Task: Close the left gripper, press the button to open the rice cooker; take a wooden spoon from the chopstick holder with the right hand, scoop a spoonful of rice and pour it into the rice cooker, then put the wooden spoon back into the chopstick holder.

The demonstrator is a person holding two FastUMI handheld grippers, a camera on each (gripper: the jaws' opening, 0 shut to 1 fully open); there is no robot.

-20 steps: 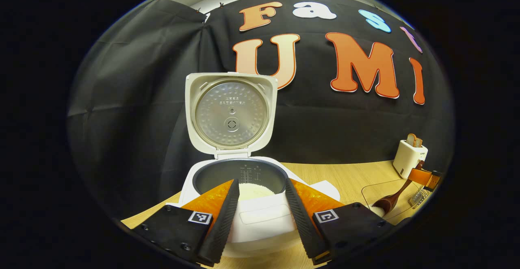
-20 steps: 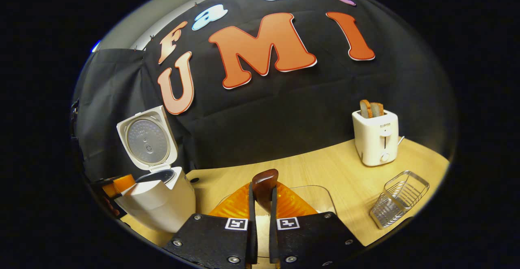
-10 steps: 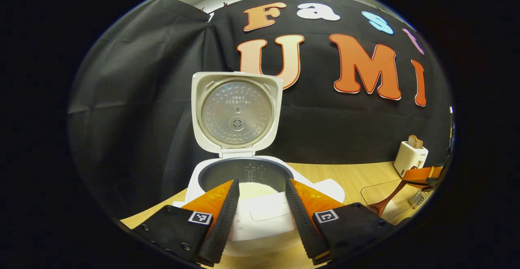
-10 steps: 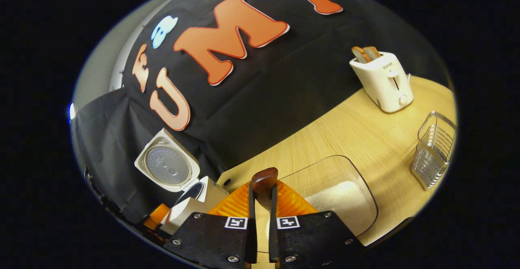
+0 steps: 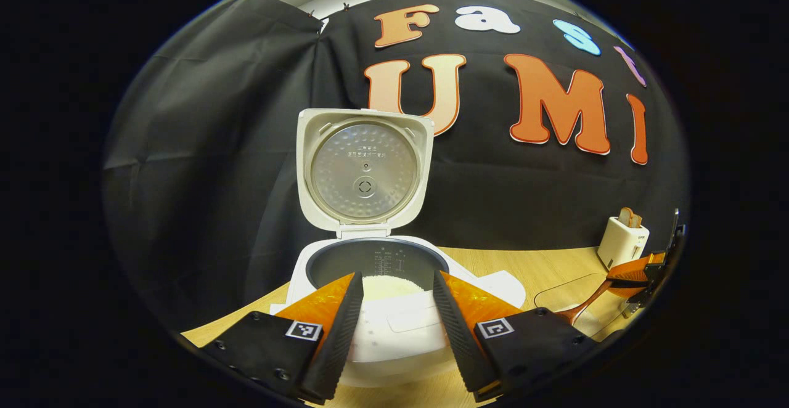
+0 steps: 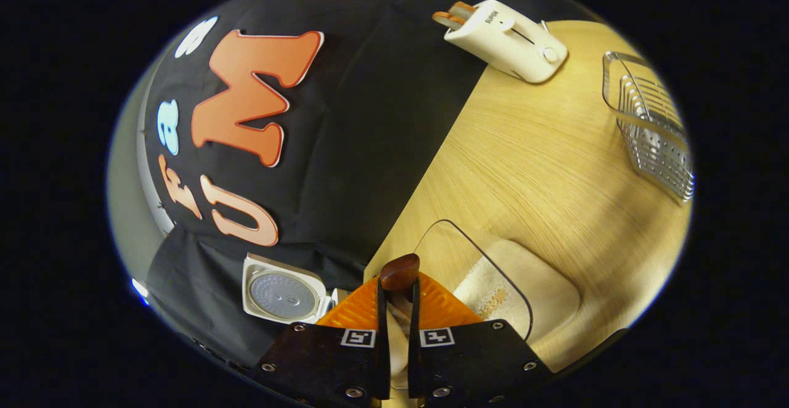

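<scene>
The cooker [image 5: 370,272] stands open with rice in its pot, the left gripper [image 5: 394,328] spread apart before it. Right of the cooker, the right gripper [image 6: 394,334] clamps the spoon [image 6: 399,272] over the rice tray [image 6: 493,285]; scooping, pouring and return to the holder [image 6: 653,130] remain.

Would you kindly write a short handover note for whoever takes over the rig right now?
Left gripper: open, hovering in front of the rice cooker.
Right gripper: shut on the wooden spoon, tilted over the clear rice container.
Done: cooker lid up, some rice already in the pot; spoon taken out of the wire holder.
Left: finish scooping, pour into the cooker, return the spoon to the holder.
</scene>
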